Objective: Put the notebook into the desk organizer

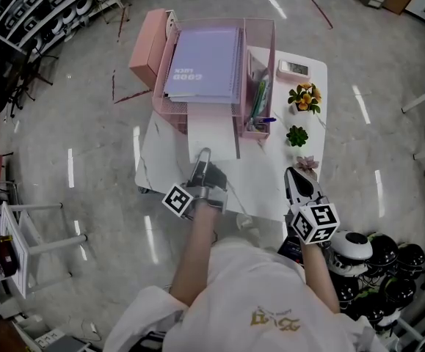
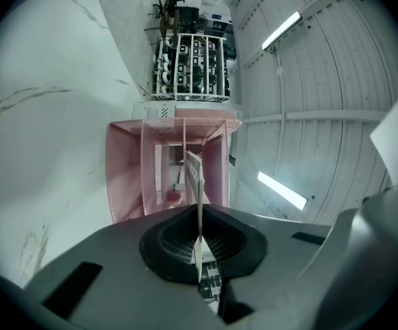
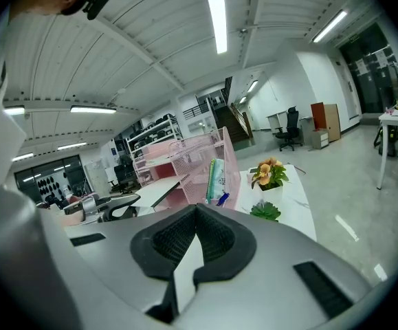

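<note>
Placement looks mostly done as we read it: the lavender spiral notebook [image 1: 205,61] lies flat in the top tray of the pink mesh desk organizer [image 1: 260,22], square to its walls, with nothing touching it. The organizer stands at the far end of the white table [image 1: 271,174], and pens [image 1: 260,101] stand in its side compartment. Our left gripper [image 1: 205,155] is low at the near side, rolled on its side. In the left gripper view its jaws are pressed together on a thin white sheet [image 2: 200,198], seen edge-on, that runs forward into the organizer's lower level. From the head view the same sheet [image 1: 212,130] juts out beneath the notebook tray, and we cannot tell whether it is loose paper or part of the organizer. Our right gripper [image 1: 293,173] hovers over the table's near right corner, well apart from the organizer, and its pads meet with nothing between them in its own view [image 3: 197,215]. What remains, in our judgement, is to settle that sheet and let go of it
</note>
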The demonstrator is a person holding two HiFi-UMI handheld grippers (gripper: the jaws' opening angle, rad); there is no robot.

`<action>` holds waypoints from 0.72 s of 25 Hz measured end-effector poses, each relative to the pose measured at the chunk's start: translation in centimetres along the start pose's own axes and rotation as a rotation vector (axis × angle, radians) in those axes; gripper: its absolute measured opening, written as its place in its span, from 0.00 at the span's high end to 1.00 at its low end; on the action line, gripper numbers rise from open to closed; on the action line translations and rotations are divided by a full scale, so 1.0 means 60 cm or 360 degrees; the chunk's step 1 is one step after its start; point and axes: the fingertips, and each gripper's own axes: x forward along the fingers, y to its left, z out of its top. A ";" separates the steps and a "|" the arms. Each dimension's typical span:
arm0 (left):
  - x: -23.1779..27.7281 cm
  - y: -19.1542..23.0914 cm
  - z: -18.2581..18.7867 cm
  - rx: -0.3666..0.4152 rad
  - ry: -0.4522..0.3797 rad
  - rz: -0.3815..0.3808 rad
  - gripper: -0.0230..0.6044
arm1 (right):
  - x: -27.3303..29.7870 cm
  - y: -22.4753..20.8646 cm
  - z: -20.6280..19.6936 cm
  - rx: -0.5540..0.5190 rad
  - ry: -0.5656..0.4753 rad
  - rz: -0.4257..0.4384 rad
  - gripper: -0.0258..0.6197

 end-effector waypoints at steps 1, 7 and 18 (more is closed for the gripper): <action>0.005 0.002 0.002 -0.0004 0.0000 0.0004 0.92 | 0.004 -0.002 0.002 -0.0002 0.0004 -0.0004 0.95; 0.036 0.020 0.017 -0.0023 -0.0012 0.0031 0.92 | 0.026 -0.015 0.004 0.0004 0.0031 -0.0029 0.95; 0.093 0.033 0.039 0.0030 0.0004 0.0076 0.92 | 0.059 -0.034 0.013 0.0024 0.0045 -0.0060 0.95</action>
